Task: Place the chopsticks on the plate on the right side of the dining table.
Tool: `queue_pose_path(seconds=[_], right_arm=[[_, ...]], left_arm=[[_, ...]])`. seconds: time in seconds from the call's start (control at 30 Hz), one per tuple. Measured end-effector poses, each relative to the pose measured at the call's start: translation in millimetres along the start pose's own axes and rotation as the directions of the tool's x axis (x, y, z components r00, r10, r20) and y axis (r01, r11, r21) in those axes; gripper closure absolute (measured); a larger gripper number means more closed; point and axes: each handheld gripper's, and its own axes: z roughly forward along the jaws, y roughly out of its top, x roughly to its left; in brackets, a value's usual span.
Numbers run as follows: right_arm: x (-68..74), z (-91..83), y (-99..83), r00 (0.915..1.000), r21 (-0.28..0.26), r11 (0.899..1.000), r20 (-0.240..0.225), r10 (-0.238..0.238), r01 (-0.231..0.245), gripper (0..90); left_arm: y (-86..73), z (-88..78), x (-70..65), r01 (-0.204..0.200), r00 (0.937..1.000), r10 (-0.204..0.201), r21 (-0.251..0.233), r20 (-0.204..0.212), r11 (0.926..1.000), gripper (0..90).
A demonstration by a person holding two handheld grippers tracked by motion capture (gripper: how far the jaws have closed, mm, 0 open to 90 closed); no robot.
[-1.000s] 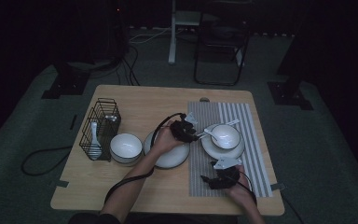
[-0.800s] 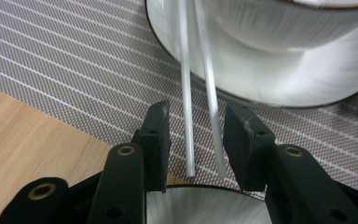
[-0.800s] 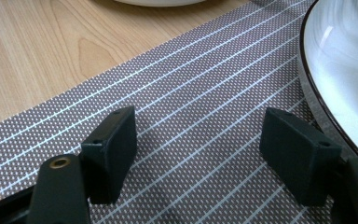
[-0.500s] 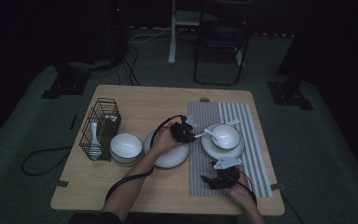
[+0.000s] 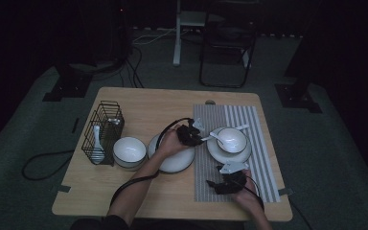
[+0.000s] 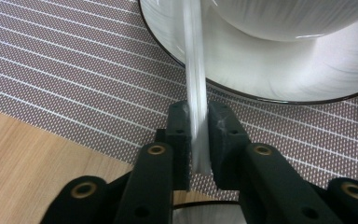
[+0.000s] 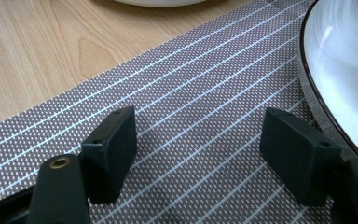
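Now left gripper clamped on spoon handle — right gripper apart, over placemat.

A dim lab: rig stands, floor cables, dishes on a wooden table.

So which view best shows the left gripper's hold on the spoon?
The left gripper view: its jaws, just closing, pinch the white spoon handle. In the high view, the left gripper sits at the spoon beside the bowl, too small to judge.
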Motion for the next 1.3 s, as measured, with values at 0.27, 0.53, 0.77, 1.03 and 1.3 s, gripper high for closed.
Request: queue_pose_path(seconds=[0.27,0.53,0.77,1.03,1.3], right_arm=[[-0.2,-0.2,0.0,1.0,0.0,1.0,0.0,0.001,-0.001,27.2],[-0.9,-0.3,-0.1,1.0,-0.001,1.0,-0.002,0.005,-0.005,27.2],[-0.8,0.4,0.1,1.0,0.005,1.0,-0.002,0.006,-0.006,27.1],[-2.3,0.6,0.1,0.9997,0.009,1.0,-0.016,0.018,-0.018,28.7],[-2.9,-3.7,-0.7,0.9998,0.003,1.0,0.003,0.02,-0.02,28.7]], left_arm=[[0.0,-5.2,0.8,0.018,0.9998,-0.018,-0.013,-0.003,0.9998,70.9],[-6.2,-16.7,4.9,0.072,0.9974,-0.072,-0.059,0.008,0.9957,66.5],[-7.3,-29.7,4.6,0.106,0.9944,-0.106,-0.107,0.007,0.9887,61.0],[-6.7,-41.7,5.1,0.132,0.991,-0.134,-0.155,0.0,0.9791,57.7],[-10.9,-52.7,2.2,0.156,0.9867,-0.162,-0.213,-0.011,0.9646,56.8]])
